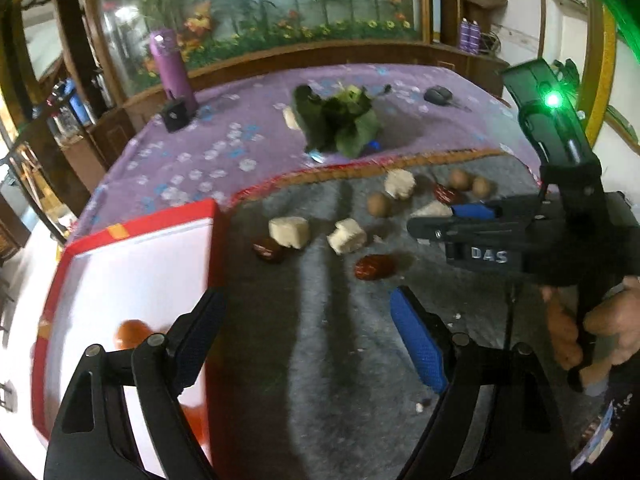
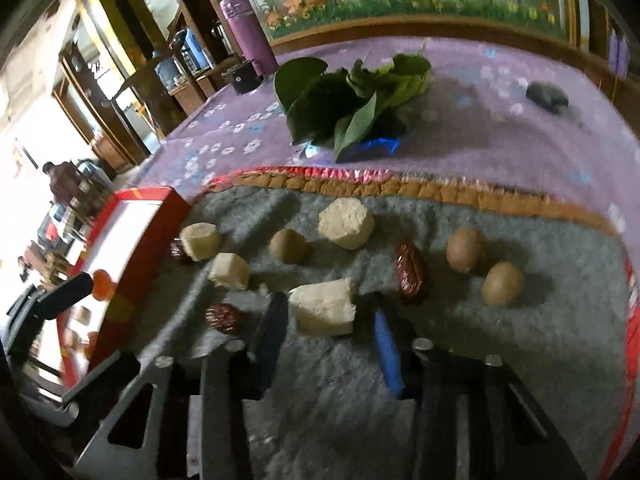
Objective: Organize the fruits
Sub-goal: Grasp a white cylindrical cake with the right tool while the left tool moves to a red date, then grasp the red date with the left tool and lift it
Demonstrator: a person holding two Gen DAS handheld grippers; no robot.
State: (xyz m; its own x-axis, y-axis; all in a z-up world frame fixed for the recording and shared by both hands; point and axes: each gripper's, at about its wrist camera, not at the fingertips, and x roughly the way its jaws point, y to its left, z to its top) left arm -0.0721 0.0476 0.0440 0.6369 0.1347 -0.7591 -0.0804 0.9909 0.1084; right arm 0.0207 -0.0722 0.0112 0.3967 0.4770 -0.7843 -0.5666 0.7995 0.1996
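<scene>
Cream blocks, wrinkled red dates (image 2: 410,270) and round brown fruits (image 2: 464,250) lie scattered on a grey mat (image 2: 520,340). My right gripper (image 2: 328,308) is shut on a cream block (image 2: 324,312) that rests on the mat, a finger at each side. In the left wrist view the same gripper (image 1: 440,220) comes in from the right, its blue pad against that block (image 1: 434,209). My left gripper (image 1: 306,296) hangs open and empty over the mat, beside a red tray (image 1: 168,216). An orange fruit (image 1: 132,332) lies in the tray. A red date (image 1: 374,267) sits just ahead of the left fingertips.
A bunch of green leaves (image 2: 352,100) lies on the purple flowered cloth (image 2: 500,148) behind the mat. A purple bottle (image 1: 172,68) and a small black box (image 1: 175,114) stand at the far left, a dark object (image 1: 438,95) at the far right. A hand (image 1: 600,328) holds the right gripper's handle.
</scene>
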